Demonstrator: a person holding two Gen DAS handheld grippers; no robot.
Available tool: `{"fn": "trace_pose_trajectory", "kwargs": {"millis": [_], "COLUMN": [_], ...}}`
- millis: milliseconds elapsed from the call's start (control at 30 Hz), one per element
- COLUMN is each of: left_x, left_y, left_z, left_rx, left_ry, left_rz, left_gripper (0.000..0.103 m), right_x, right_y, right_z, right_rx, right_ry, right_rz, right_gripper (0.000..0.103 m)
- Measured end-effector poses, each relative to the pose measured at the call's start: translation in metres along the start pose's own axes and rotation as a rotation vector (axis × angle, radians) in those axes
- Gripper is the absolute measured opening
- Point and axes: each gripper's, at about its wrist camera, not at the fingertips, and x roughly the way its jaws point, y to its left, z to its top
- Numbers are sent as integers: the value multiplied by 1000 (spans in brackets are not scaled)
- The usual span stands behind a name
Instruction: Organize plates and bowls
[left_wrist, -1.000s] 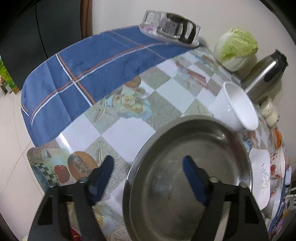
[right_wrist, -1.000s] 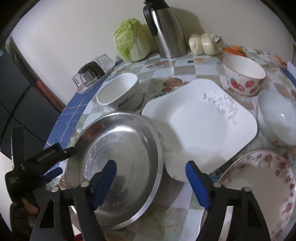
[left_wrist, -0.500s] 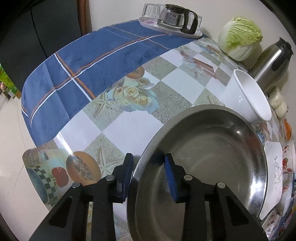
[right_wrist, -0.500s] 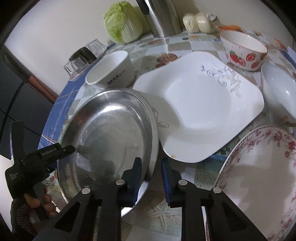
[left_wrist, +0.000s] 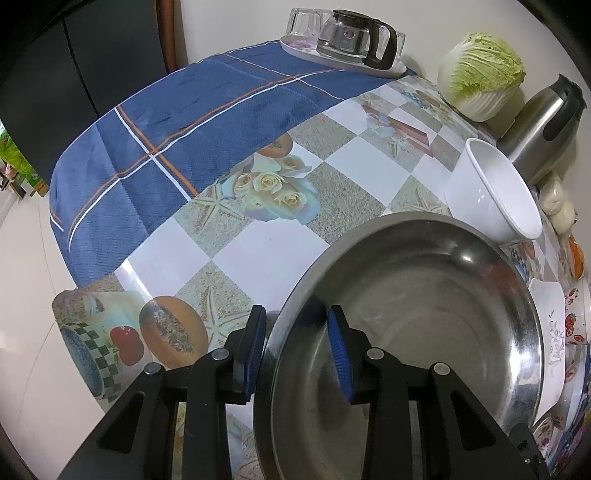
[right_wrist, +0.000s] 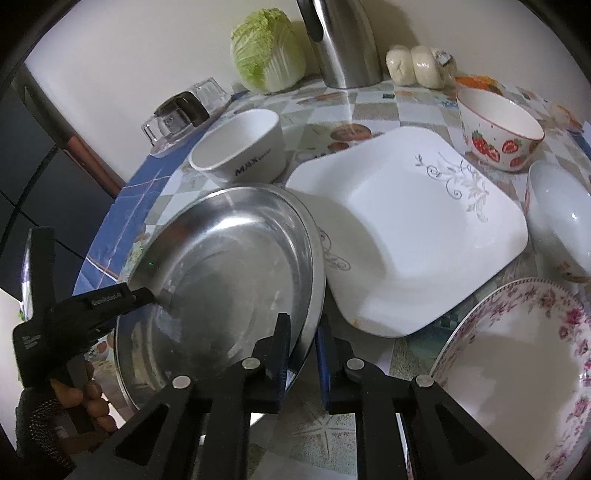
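A round steel plate (left_wrist: 424, 332) (right_wrist: 229, 280) is held at both sides. My left gripper (left_wrist: 295, 354) is shut on its left rim and shows in the right wrist view (right_wrist: 144, 295). My right gripper (right_wrist: 303, 354) is shut on its right rim. The plate's right edge lies over a white square plate (right_wrist: 413, 229). A white bowl (right_wrist: 240, 147) (left_wrist: 491, 192) stands just behind the steel plate. A strawberry bowl (right_wrist: 498, 129), a plain white bowl (right_wrist: 561, 218) and a floral plate (right_wrist: 517, 369) are to the right.
A cabbage (right_wrist: 266, 48), a steel kettle (right_wrist: 343, 40), buns (right_wrist: 417, 66) and a tray with a glass jug (left_wrist: 347, 37) stand along the wall. A blue cloth (left_wrist: 177, 136) covers the table's far left. The table edge (left_wrist: 88, 369) is near my left gripper.
Both grippers went from open to shut on opposite rims of the steel plate. The plate's rim now looks slightly raised over the square plate.
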Motion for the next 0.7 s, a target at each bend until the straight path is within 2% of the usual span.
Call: {"fn": "trace_pose_trajectory", "kwargs": {"millis": [467, 700], "left_x": [-19, -32], "left_y": [0, -7], "left_z": [-7, -11], "left_rx": [-17, -8], "left_ry": [-7, -34], "left_rz": [-21, -35], "left_gripper": [36, 36], "right_x": [-30, -42], "right_y": [2, -7], "right_z": [5, 5], "right_rx": [-9, 8], "right_ry": [-58, -79], "right_rz": [53, 77], "right_gripper": [16, 16]}}
